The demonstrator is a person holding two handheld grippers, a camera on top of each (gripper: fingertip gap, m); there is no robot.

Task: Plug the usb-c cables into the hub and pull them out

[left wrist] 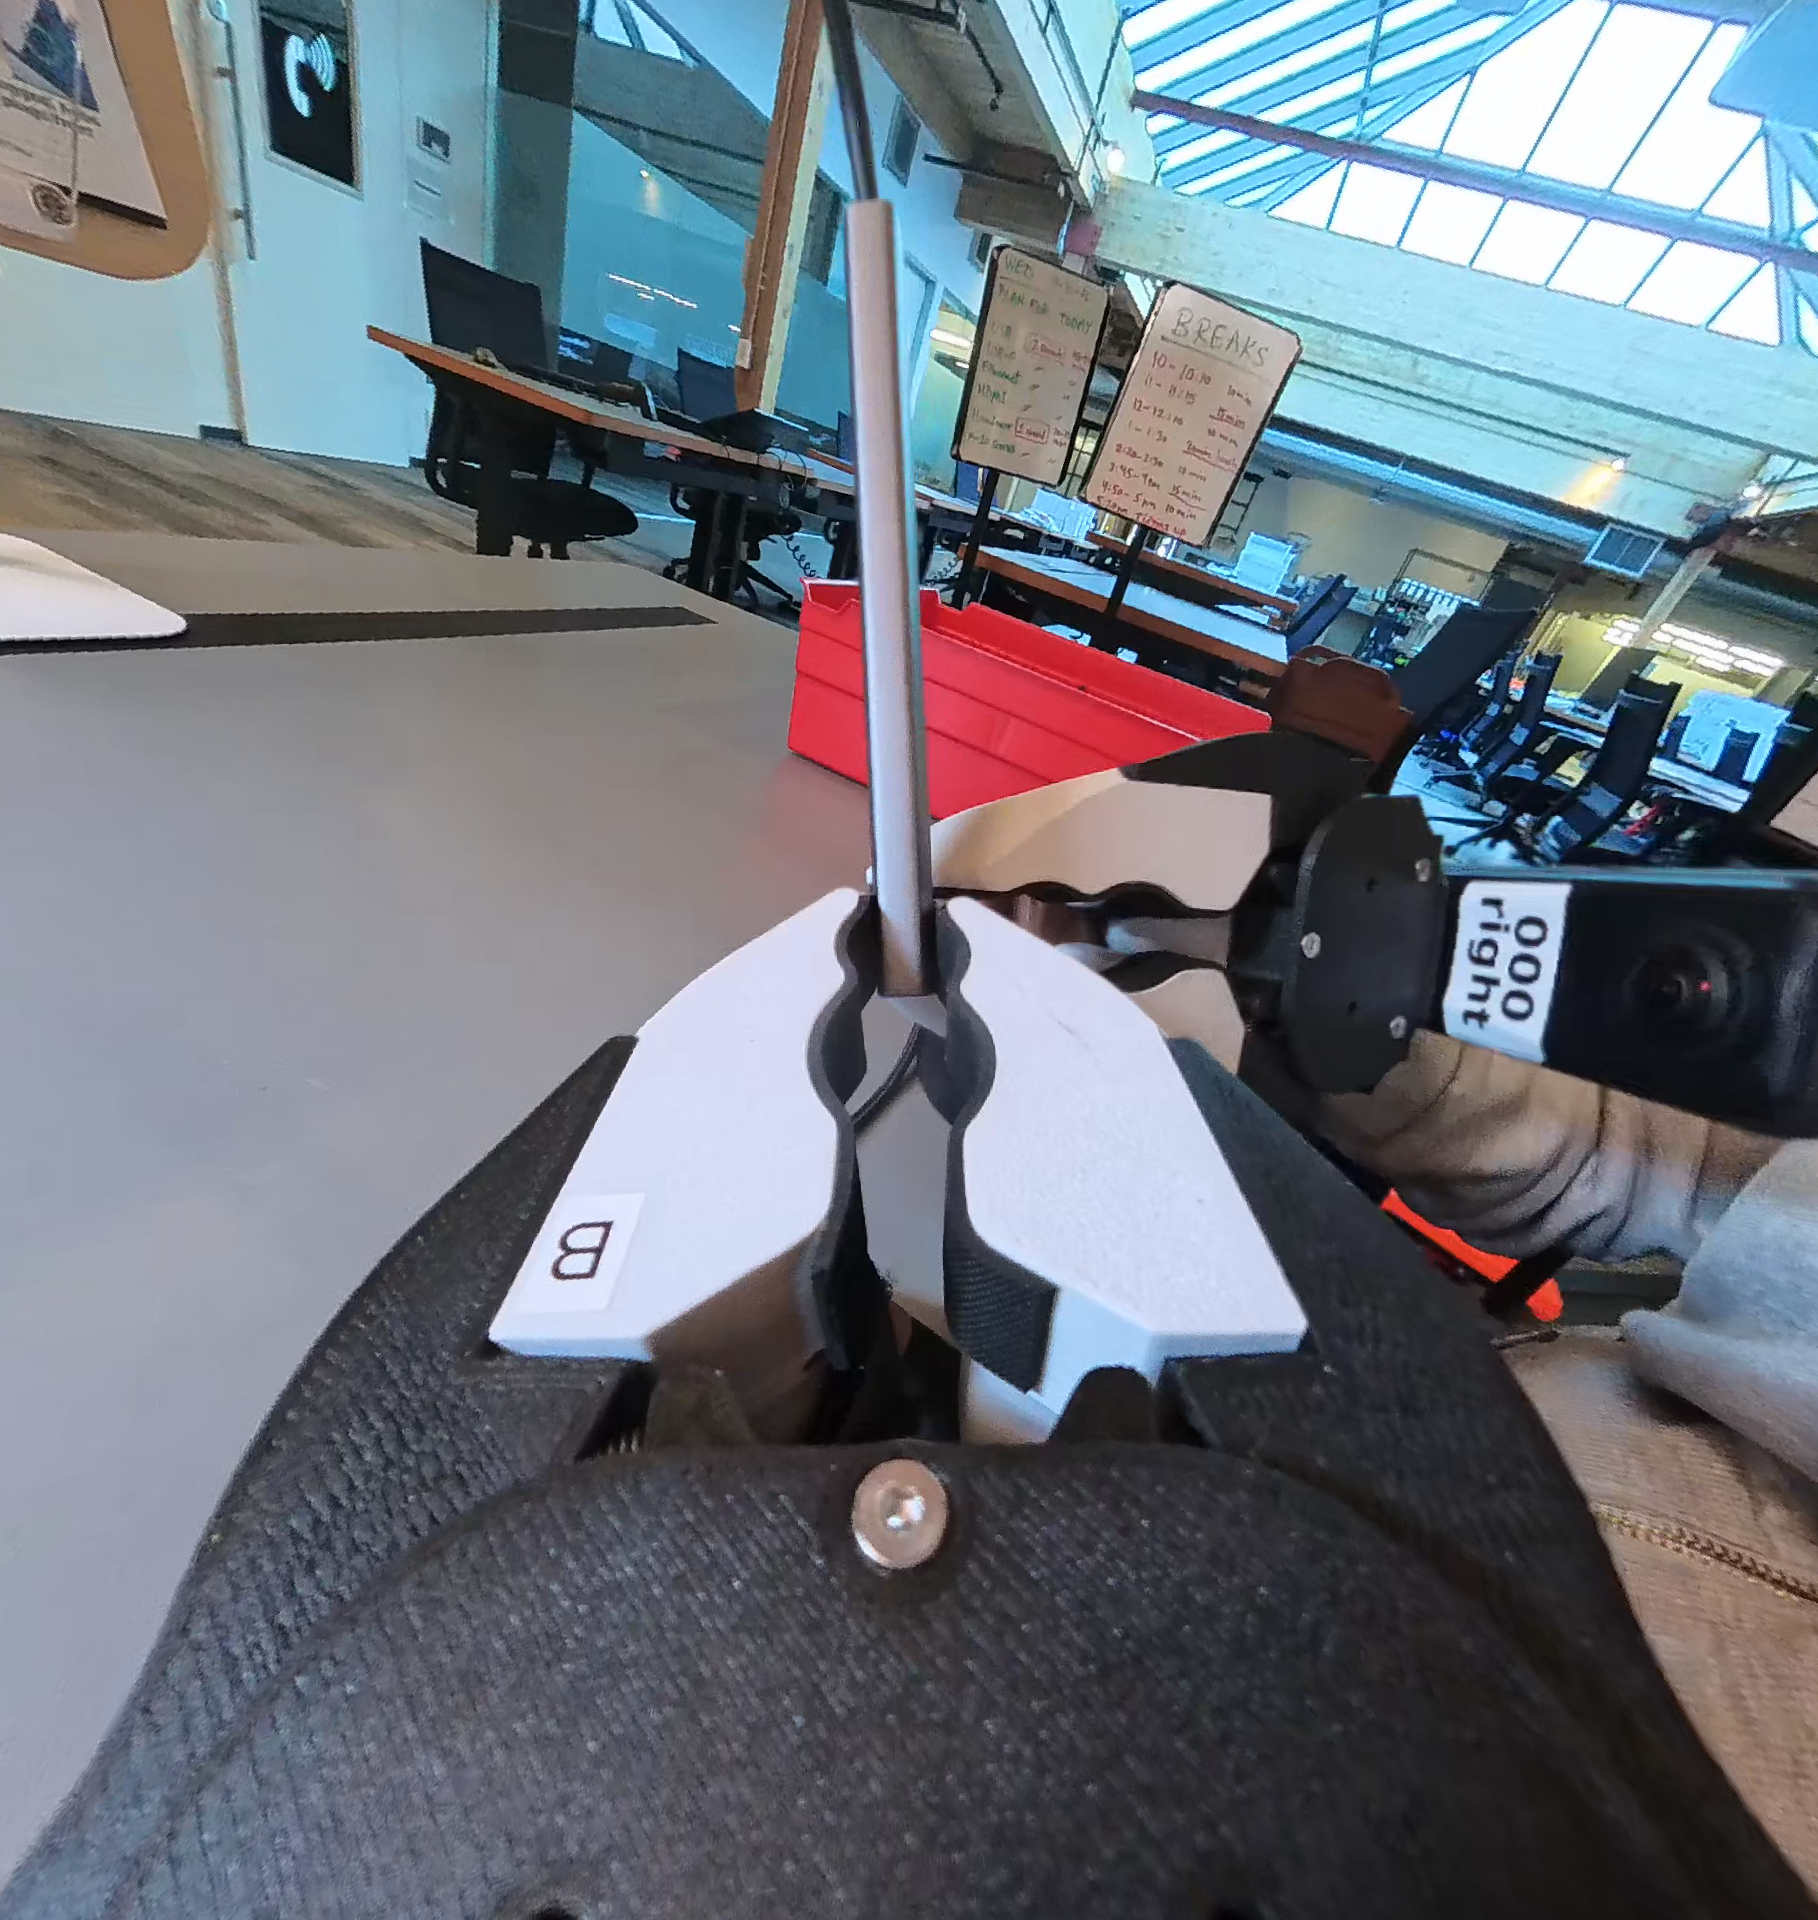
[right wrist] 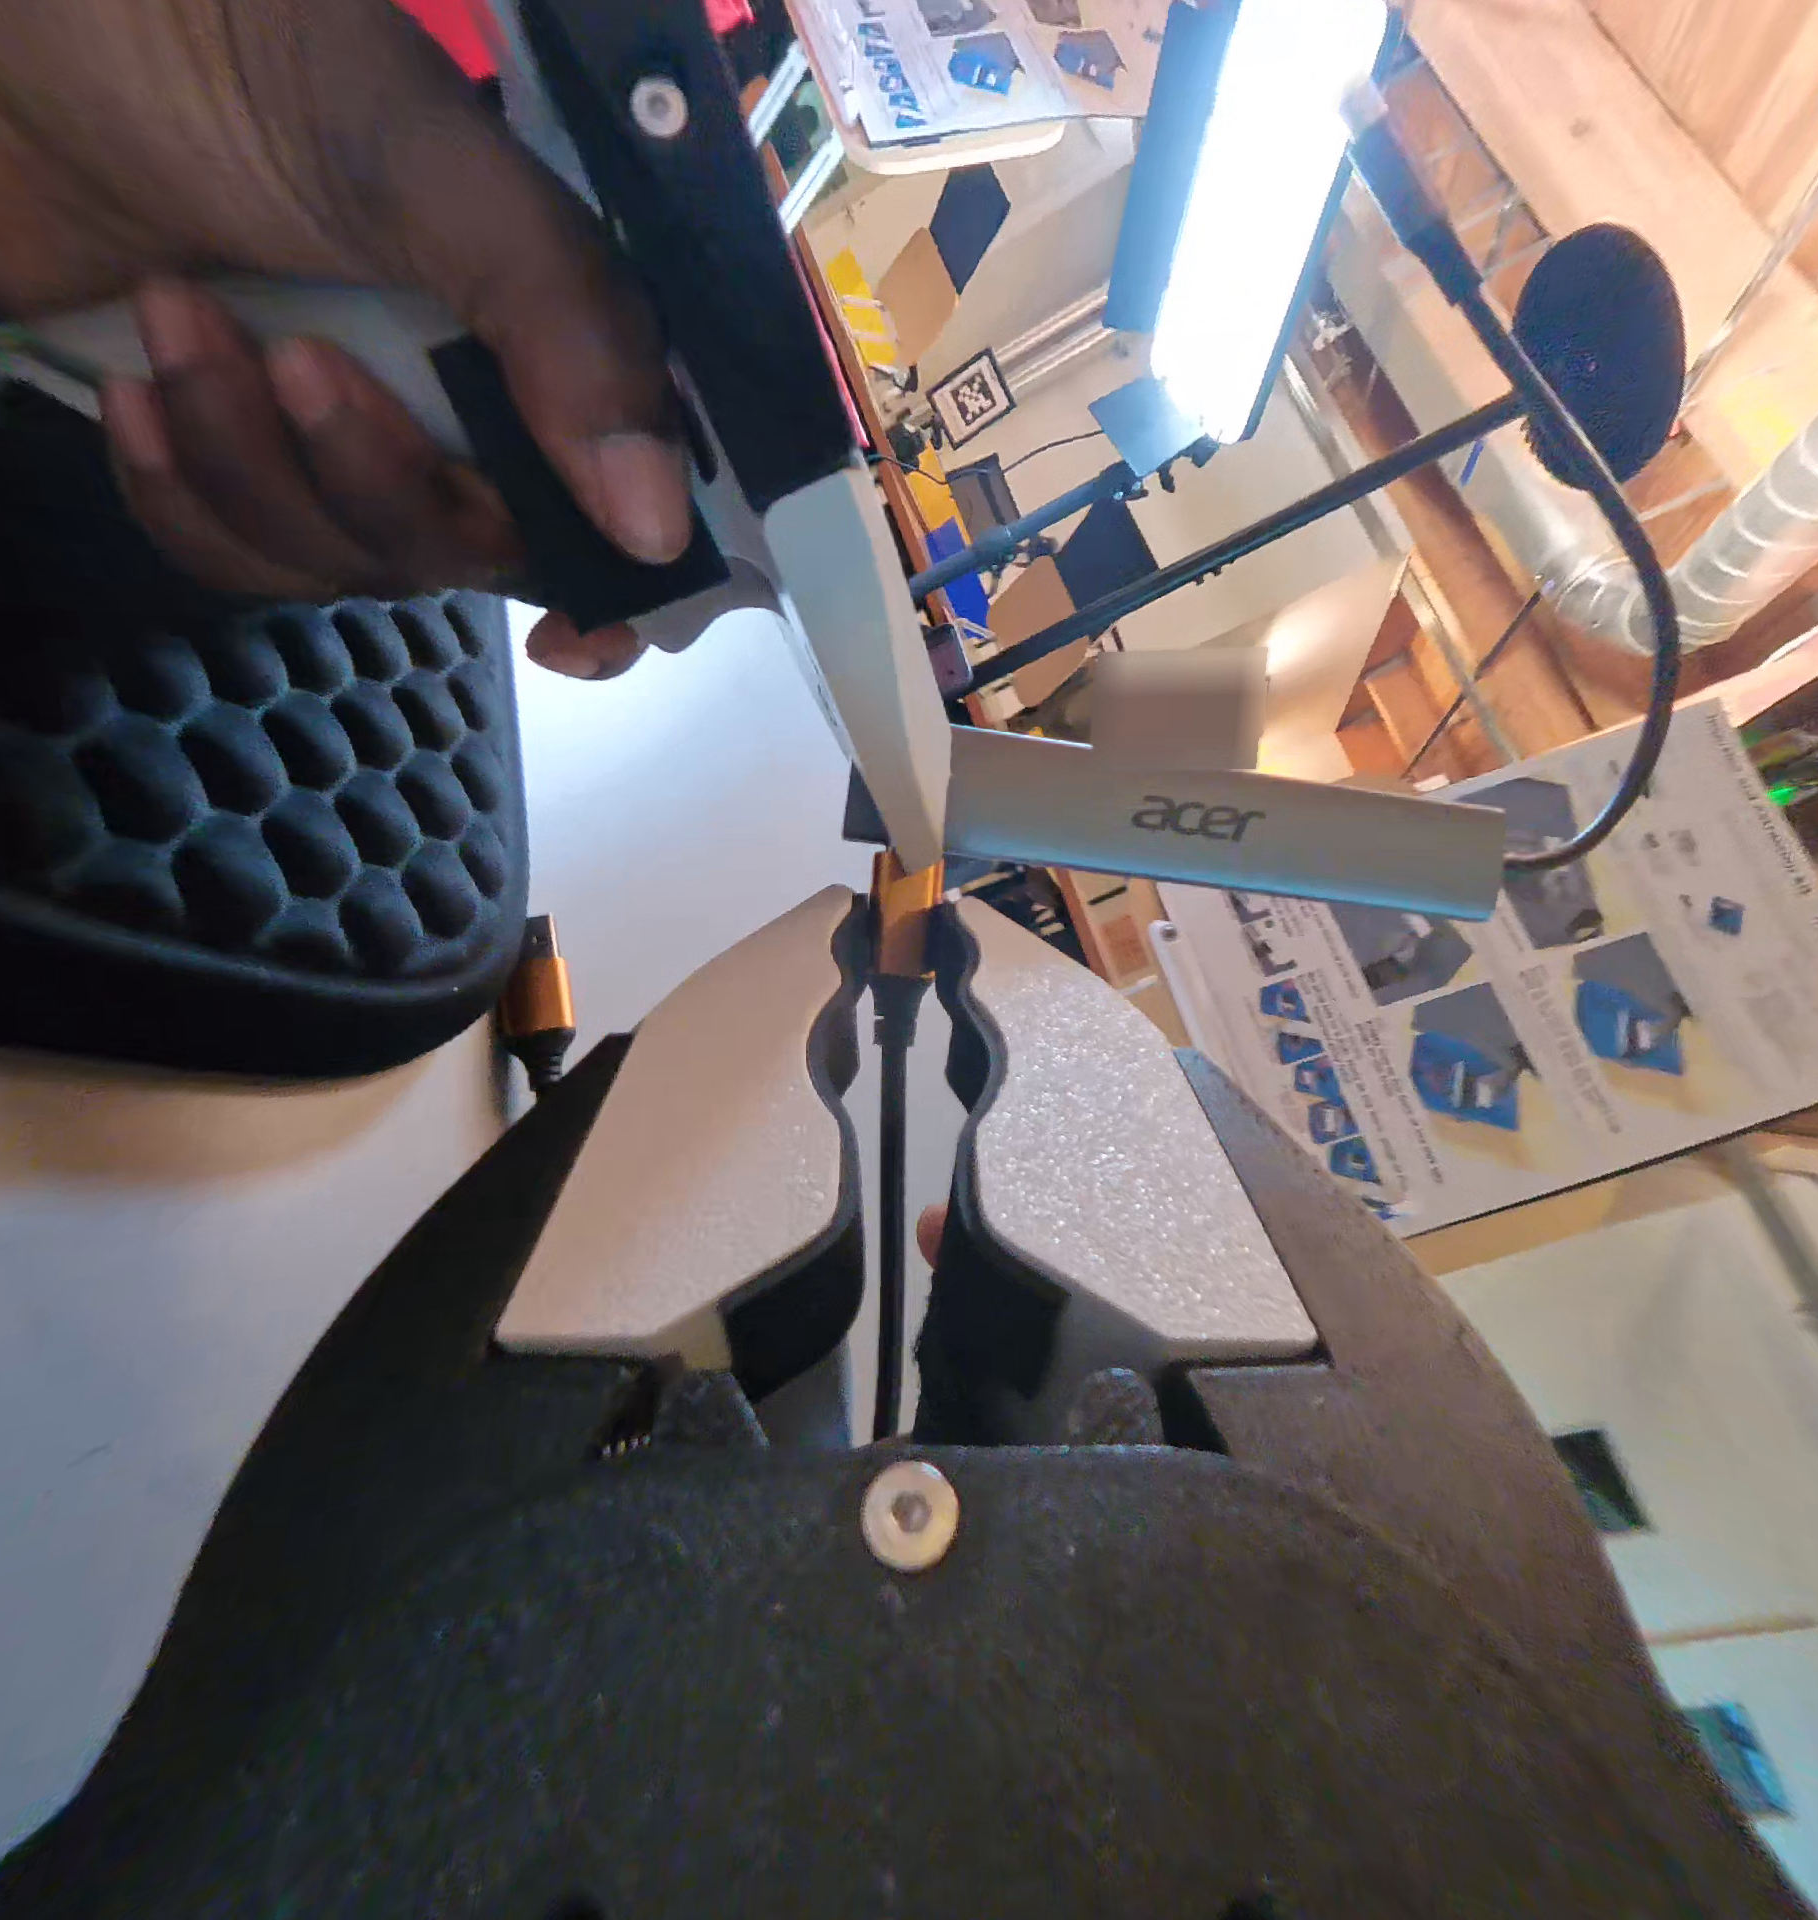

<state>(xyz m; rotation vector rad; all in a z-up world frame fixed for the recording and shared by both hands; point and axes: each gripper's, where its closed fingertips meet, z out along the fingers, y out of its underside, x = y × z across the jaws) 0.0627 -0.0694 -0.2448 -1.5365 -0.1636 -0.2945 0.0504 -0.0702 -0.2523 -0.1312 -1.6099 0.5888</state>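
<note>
My left gripper (left wrist: 900, 920) is shut on one end of the silver hub (left wrist: 884, 582), which stands up and away from it with its black cord at the far end. In the right wrist view the hub (right wrist: 1227, 821) lies crosswise just beyond my right gripper (right wrist: 905, 914). My right gripper is shut on the orange plug of a USB-C cable (right wrist: 905, 920), whose tip meets the hub's edge behind a left gripper finger (right wrist: 884, 665). The black cable runs back between my right fingers. The right gripper also shows in the left wrist view (left wrist: 1092, 894).
A second orange cable plug (right wrist: 536, 997) lies on the table next to a black padded pad (right wrist: 240, 790). A red bin (left wrist: 988, 707) stands on the grey table (left wrist: 313, 883) behind the hub. A hand (right wrist: 313, 343) holds the left gripper. The grippers are tip to tip, or close to it.
</note>
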